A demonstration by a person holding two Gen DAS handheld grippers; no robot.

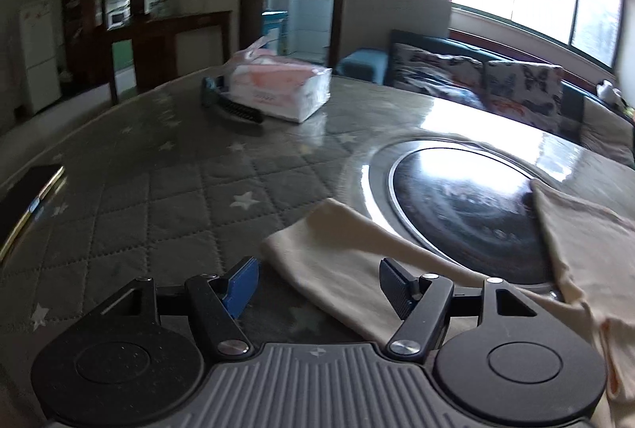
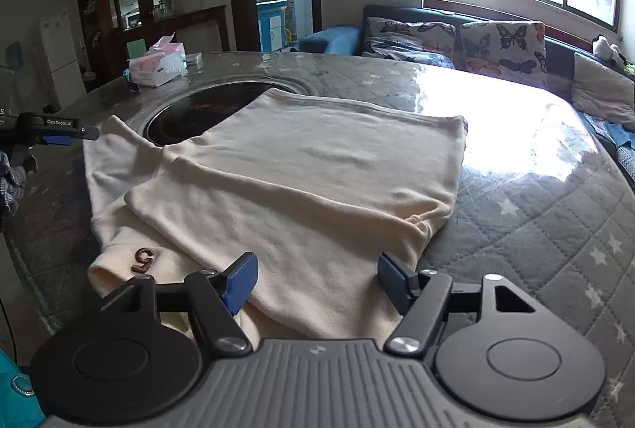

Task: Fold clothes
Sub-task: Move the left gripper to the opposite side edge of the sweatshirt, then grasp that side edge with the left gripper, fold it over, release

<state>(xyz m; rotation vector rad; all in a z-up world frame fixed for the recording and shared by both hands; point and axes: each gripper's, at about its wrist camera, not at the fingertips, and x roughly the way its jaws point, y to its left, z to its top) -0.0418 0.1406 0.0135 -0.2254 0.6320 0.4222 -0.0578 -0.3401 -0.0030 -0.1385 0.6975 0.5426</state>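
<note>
A cream garment (image 2: 301, 170) lies partly folded on the round table, one side flap laid over the body, a small brown mark (image 2: 143, 260) near its front left edge. Its sleeve (image 1: 337, 261) reaches left across the table in the left wrist view. My left gripper (image 1: 317, 285) is open, hovering just above the sleeve end; it also shows at the far left of the right wrist view (image 2: 67, 136). My right gripper (image 2: 317, 281) is open and empty, low over the garment's near edge.
The table has a grey quilted star-pattern cover (image 1: 158, 198) under clear plastic and a black round inset (image 1: 460, 198) at its middle. A tissue pack (image 1: 278, 87) and a black comb (image 1: 238, 110) lie at the far side, a dark phone (image 1: 24, 206) at left. A sofa (image 2: 476, 43) stands behind.
</note>
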